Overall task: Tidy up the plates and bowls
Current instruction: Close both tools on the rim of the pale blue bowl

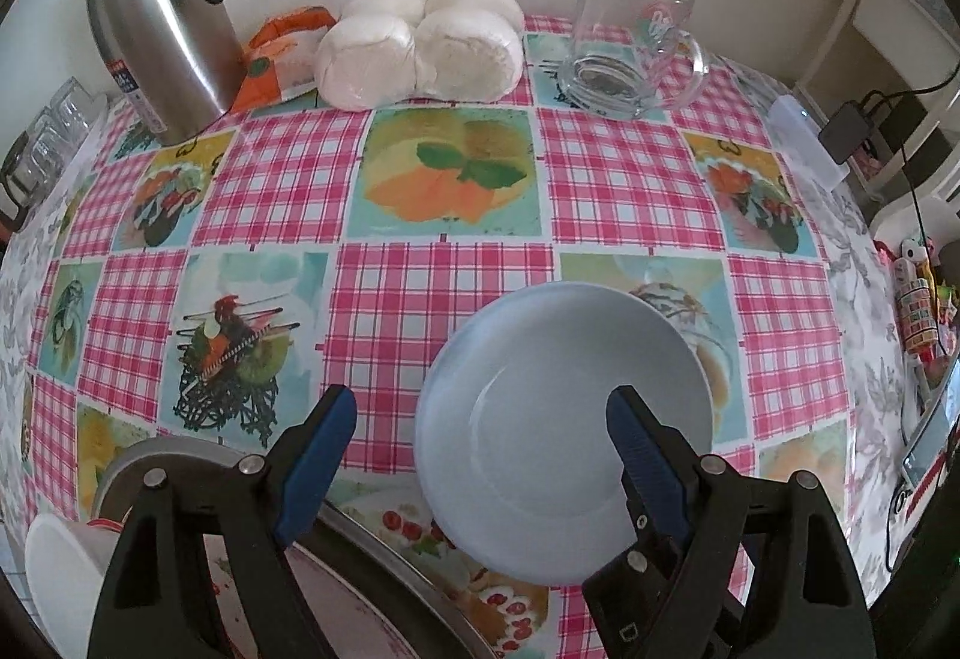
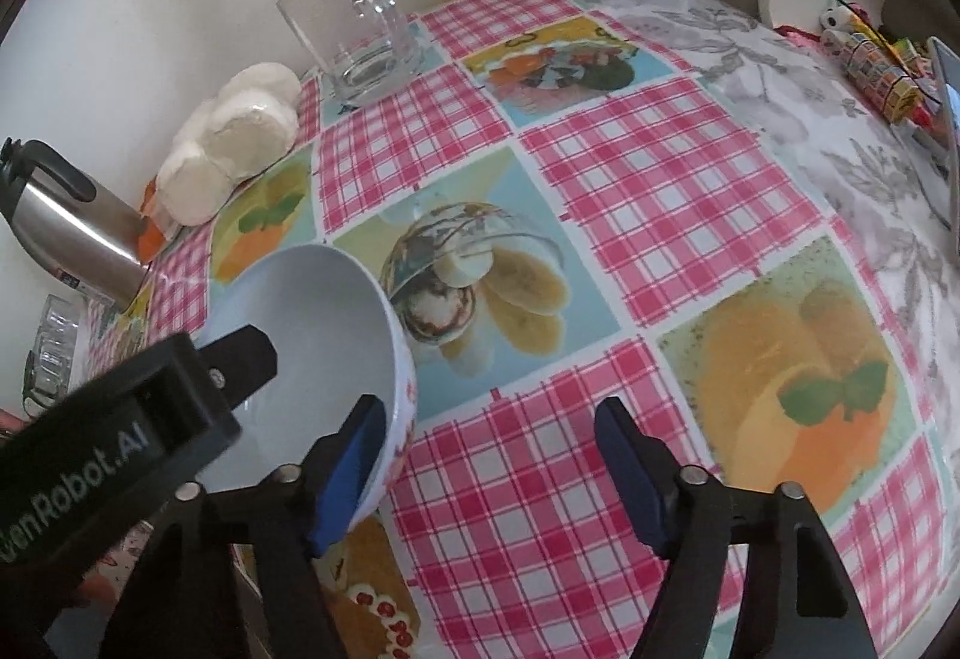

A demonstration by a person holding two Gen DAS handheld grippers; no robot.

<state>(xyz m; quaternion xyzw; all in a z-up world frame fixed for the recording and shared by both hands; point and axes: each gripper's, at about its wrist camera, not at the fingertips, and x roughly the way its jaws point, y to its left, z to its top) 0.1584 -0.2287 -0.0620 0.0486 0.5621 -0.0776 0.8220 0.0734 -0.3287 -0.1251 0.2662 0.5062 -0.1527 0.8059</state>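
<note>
A pale bowl (image 1: 540,455), white inside with a red print on its outer wall, sits on the checked tablecloth (image 1: 444,299). My left gripper (image 1: 483,401) is open and straddles the bowl's left rim. Its right finger is inside the bowl and its left finger is outside, with neither pad pressing. In the right wrist view the same bowl (image 2: 312,317) is at the lower left, with one of the left gripper's fingers (image 2: 246,356) reaching into it. My right gripper (image 2: 491,407) is open just right of the bowl, with only tablecloth between its fingers.
A round metal tray (image 1: 360,533) with a reddish smeared surface and a white cup (image 1: 60,575) lie at the near left. At the back stand a steel jug (image 1: 156,11), wrapped bread rolls (image 1: 420,47) and a glass mug (image 1: 624,47). A phone (image 1: 930,437) lies at the right edge.
</note>
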